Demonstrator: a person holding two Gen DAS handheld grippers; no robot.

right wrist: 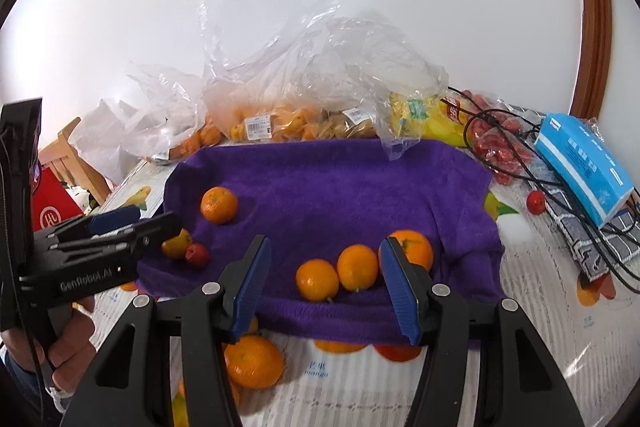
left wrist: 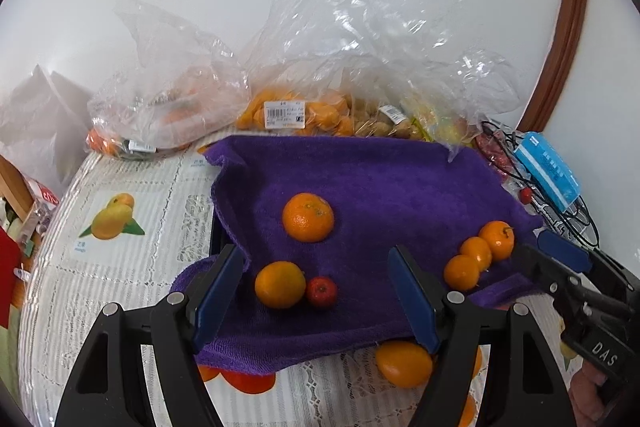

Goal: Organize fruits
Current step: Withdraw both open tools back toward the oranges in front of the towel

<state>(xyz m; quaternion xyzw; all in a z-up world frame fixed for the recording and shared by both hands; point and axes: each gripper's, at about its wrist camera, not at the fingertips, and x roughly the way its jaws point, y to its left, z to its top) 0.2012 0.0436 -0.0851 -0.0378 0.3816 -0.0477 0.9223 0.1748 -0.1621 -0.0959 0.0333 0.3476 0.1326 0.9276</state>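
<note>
White wall behind, a table [right wrist: 560, 347] under a fruit-print cloth, and a purple towel [right wrist: 328, 187] spread across the middle. Far left, a red box [right wrist: 48, 203] by a wooden chair [right wrist: 64, 151]. Along the far edge sit clear plastic bags [right wrist: 280, 83] stuffed with small oranges, crowding the towel's back border.

On the towel's left side: one big orange [right wrist: 218, 205] alone, and nearer, a yellow-orange fruit [left wrist: 280, 284] touching a small red fruit [left wrist: 321, 291]. The left gripper [left wrist: 316, 301] hangs over that pair, jaws apart, nothing pinched between them.

Off the towel's near edge, one orange [right wrist: 253, 361] rests on the bare cloth, partly hidden by the right gripper's left finger.

Moving right: three oranges [right wrist: 357, 267] in a touching row near the towel's front right. The right gripper [right wrist: 326, 287] hovers over them, jaws apart, gripping nothing; its right finger covers part of the end orange.

Far right, a small red fruit [right wrist: 536, 202] lies alone on the cloth, beside black cables [right wrist: 520, 163], a bag of red fruit [right wrist: 496, 147], and a blue box [right wrist: 580, 167] on a checked cloth [right wrist: 592, 247].
</note>
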